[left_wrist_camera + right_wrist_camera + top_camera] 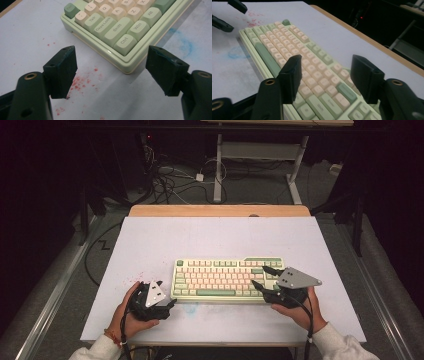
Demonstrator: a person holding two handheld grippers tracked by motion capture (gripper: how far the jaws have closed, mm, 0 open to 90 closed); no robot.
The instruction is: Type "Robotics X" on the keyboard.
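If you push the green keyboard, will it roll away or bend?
Probably not. The keyboard is a flat, boxy slab lying on the white table, so it should slide, not roll or tip. Its thick plastic case looks stiff, so bending seems unlikely. The keys stick up and would likely sink if pressed from above.

The keyboard (227, 279) is lying across the middle of the white surface (210, 237) and is acting as the one obstacle on it. From the keyboard toward 12 o'clock, a broad stretch of surface is lying free up to the wooden edge (220, 210). At 9 o'clock the left claw (170, 296) is sitting just beside the keyboard's corner, jaws apart with nothing between them. At 3 o'clock the right claw (263, 276) is hanging over the end keys, jaws apart. Toward 6 o'clock a narrow strip is staying free between the hands.
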